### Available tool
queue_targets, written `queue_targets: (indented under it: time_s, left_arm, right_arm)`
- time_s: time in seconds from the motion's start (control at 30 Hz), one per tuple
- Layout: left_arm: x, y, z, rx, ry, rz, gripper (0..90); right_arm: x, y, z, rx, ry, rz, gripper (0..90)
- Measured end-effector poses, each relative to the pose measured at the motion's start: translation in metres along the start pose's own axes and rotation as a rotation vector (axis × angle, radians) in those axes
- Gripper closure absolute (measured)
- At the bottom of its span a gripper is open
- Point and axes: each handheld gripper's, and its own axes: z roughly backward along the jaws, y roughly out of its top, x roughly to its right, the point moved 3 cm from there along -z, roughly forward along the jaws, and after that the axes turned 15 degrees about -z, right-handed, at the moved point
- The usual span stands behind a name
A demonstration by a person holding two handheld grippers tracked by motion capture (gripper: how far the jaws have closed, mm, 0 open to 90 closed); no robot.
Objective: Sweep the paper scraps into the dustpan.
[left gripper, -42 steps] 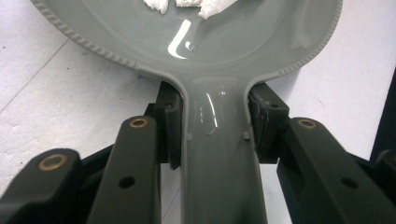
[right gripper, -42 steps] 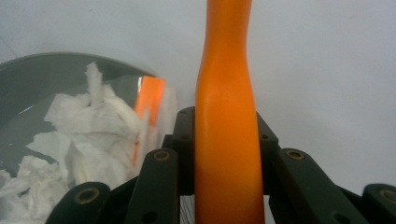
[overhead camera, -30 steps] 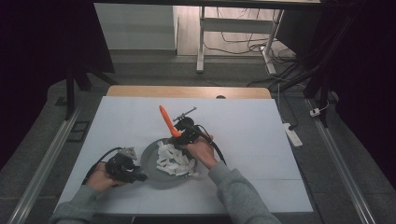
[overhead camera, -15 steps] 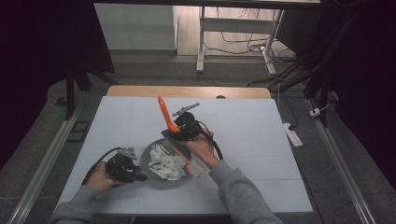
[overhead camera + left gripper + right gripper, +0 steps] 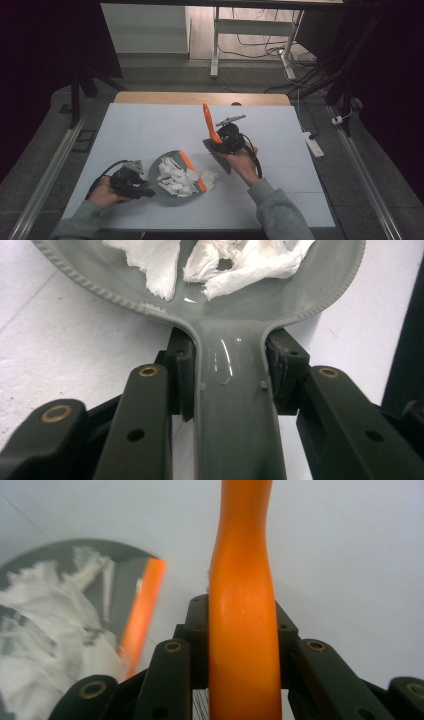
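Dustpan (image 5: 172, 180) lying near-left on table (image 5: 140, 130), paper scraps (image 5: 175, 176) piled inside; handle pinched by left gripper (image 5: 231, 371). Brush (image 5: 207, 122) handle clamped by right gripper (image 5: 241, 625), held raised right of dustpan, apart from it.

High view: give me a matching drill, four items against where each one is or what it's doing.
Items:
1. dustpan
2. paper scraps
3. brush handle
4. left gripper

States:
A. piled in the pan
B. flat on the white table
C. orange, sticking up from the right gripper
D. shut on the grey handle

Pairs: 1-B, 2-A, 3-C, 4-D
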Motion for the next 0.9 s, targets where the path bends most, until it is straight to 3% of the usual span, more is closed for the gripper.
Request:
queue_targets:
  time_s: [0.2,0.4,0.67,0.9]
  left_arm:
    - [0.005,0.000,0.001,-0.007,-0.010,-0.017,61.5]
    - [0.010,0.001,0.000,-0.013,-0.020,-0.034,61.5]
    - [0.012,0.005,-0.004,-0.017,-0.024,-0.040,61.4]
    - [0.012,0.005,-0.006,-0.023,-0.024,-0.037,61.5]
  right_arm:
    - [0.007,-0.020,0.000,-0.027,-0.026,-0.023,70.4]
    - [-0.004,-0.027,-0.012,-0.060,-0.015,-0.014,70.4]
    - [-0.040,-0.031,-0.032,-0.089,0.044,0.023,70.5]
    - [-0.077,-0.026,-0.046,-0.094,0.129,0.065,70.5]
